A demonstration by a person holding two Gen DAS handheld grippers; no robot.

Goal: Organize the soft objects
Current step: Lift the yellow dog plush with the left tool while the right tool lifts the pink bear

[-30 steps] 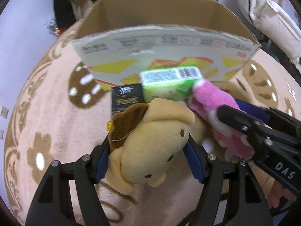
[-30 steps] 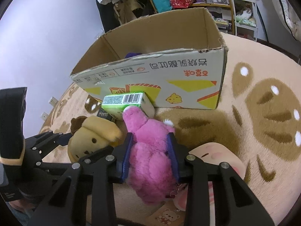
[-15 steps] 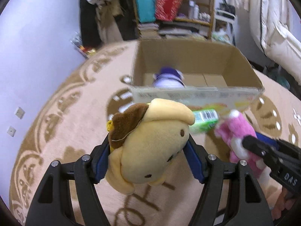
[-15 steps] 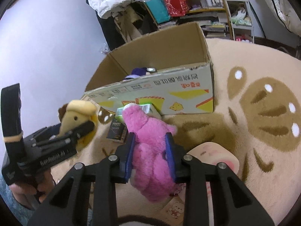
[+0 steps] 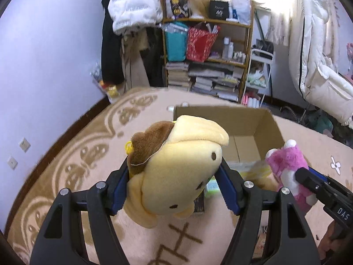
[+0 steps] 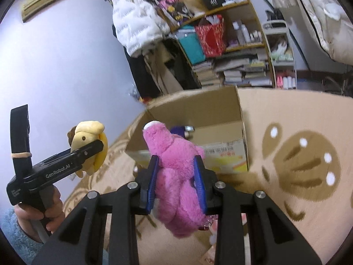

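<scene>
My left gripper (image 5: 174,178) is shut on a yellow plush dog with a brown cap (image 5: 176,165), held up in the air before the open cardboard box (image 5: 264,128). It also shows in the right wrist view (image 6: 88,145). My right gripper (image 6: 176,172) is shut on a pink plush bear (image 6: 174,167), also lifted, just in front of the box (image 6: 220,114). The pink bear shows at the right of the left wrist view (image 5: 286,165). A purple soft toy (image 6: 178,130) lies inside the box.
A green carton (image 5: 211,185) and a dark packet (image 5: 198,205) lie on the beige patterned rug (image 5: 88,154) by the box front. A cluttered shelf (image 5: 207,44), hanging coats (image 5: 132,11) and a white padded chair (image 5: 320,66) stand behind.
Both grippers have risen from the rug with their plush toys, and the views now look over the box's front wall into it.
</scene>
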